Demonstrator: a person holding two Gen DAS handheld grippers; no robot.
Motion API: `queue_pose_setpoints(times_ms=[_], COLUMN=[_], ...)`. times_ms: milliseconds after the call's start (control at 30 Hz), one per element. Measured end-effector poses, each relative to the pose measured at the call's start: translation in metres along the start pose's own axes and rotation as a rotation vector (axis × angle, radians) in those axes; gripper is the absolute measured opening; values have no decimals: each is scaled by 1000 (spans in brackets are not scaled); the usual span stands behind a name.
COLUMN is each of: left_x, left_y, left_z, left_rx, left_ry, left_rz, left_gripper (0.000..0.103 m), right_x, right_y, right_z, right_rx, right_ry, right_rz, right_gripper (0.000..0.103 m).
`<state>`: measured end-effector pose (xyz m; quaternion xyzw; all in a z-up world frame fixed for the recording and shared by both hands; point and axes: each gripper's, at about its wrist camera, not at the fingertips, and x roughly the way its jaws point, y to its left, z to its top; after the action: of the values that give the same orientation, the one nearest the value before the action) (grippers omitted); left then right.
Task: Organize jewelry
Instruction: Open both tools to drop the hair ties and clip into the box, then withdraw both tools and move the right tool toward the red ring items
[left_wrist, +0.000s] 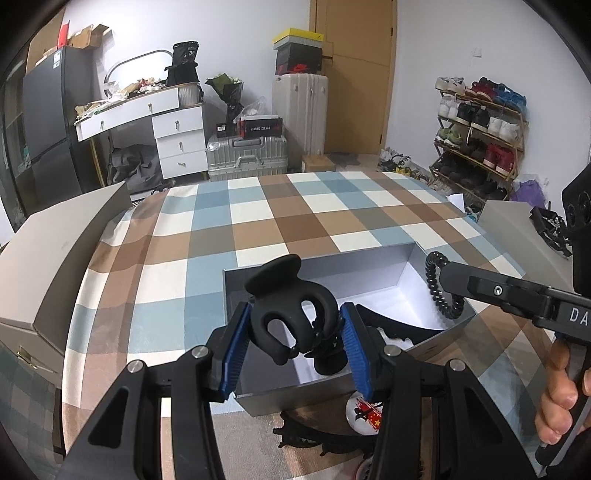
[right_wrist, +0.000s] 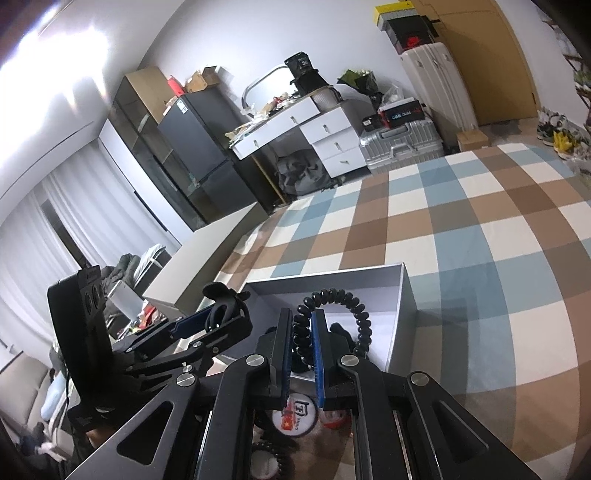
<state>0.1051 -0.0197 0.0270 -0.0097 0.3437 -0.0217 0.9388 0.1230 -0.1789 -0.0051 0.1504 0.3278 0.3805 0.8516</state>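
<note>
The letters "DA" showed in white on the side of the right tongs, the rest of the word cut off by the frame edge. A round badge lay on the checked cloth of the surface just in front of the box, printed with a red flag with yellow stars, a dark figure and small lettering that seemed to read "CHINA". Far back, a black bag on the dresser bore the number "38", and a black shoebox atop the pale suitcase carried a red logo too small to make out.

The open grey box with a white lining sat on the surface near its front edge. Inside it lay dark pieces, partly hidden; what they were could not be told.

The left tongs were narrowed on a black claw hair clip, its blue pads pressing both sides, held above the box's near left corner. The right tongs were almost closed, pinching a black spiral hair tie that looped up over the box's right side. A hand gripped the right handle. More dark accessories lay on the cloth beside the badge.
</note>
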Motion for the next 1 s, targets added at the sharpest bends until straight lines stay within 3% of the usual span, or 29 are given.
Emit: queue_pose_setpoints(times_ms=[333,400,533,633,667,767,867,1000], left_x=[-7,-10,-19,-26,-28,-33,-36,-39], left_y=[-4,-5,-5,-3,-3,-2,-3,-6], left_z=[2,2,2,0,0,-3,-7,-17], left_rx=[12,15,6,-12,-19,-33,-50,-63], left_ry=[-23,-28,-35,-38,-38,-36,-32,-28], left_rz=[10,10,4,14,18,25,23,26], left_gripper=[44,49,66,80,83,85,102,102], right_x=[-13,-19,-31,-39,-40,-41,-41,-35], right_y=[-1,1,4,2,1,-2,-3,-4], right_z=[-4,-5,-11,-17,-18,-23,-31,-43], right_rx=[-5,-20,-53,-75,-79,-95,-122,-149], right_ry=[-18,-30,-31,-23,-14,27,59,107], right_rz=[0,-16,-67,-117,-132,-175,-205,-195], right_gripper=[17,21,43,73,79,88,90,90])
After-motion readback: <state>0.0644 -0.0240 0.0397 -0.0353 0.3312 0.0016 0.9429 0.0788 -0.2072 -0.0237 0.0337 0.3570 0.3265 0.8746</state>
